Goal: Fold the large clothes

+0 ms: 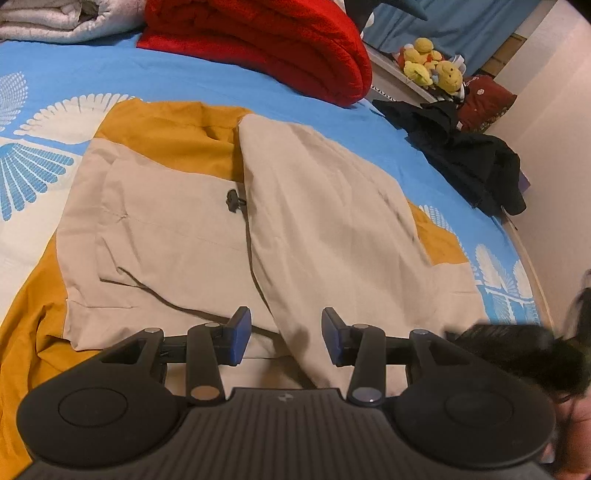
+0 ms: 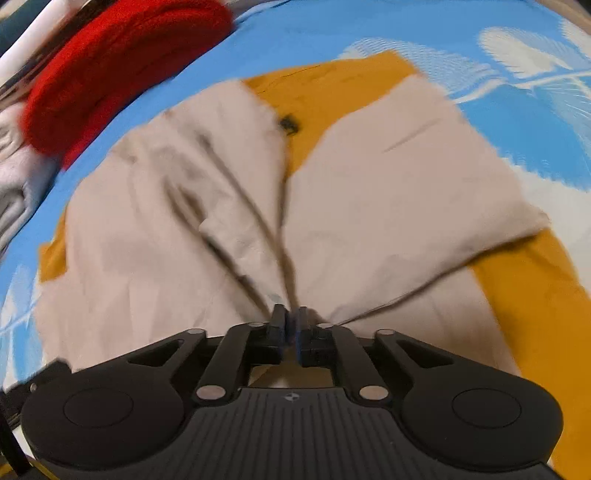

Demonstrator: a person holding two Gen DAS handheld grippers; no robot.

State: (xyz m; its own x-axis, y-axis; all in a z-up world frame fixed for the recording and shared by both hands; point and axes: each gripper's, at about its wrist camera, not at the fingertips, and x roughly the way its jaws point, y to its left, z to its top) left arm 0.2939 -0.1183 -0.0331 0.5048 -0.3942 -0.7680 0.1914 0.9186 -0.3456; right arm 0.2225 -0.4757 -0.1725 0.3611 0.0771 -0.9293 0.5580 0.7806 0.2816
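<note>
A large beige and mustard-yellow jacket (image 1: 166,229) lies spread on the blue patterned bed cover (image 1: 184,77), with a black drawstring toggle (image 1: 233,201) near its middle. My left gripper (image 1: 286,338) is open, its fingers on either side of a raised beige fold (image 1: 314,221) near the jacket's near edge. In the right wrist view the same jacket (image 2: 369,192) fills the frame, blurred. My right gripper (image 2: 291,325) is shut on a bunched pinch of the beige fabric, with creases radiating from the fingertips.
A folded red blanket (image 1: 266,40) and a grey-white blanket (image 1: 55,22) lie at the far side of the bed. Black clothes (image 1: 465,155) hang at the bed's right edge. Yellow plush toys (image 1: 428,66) sit on a shelf beyond. The red blanket (image 2: 122,62) also shows in the right wrist view.
</note>
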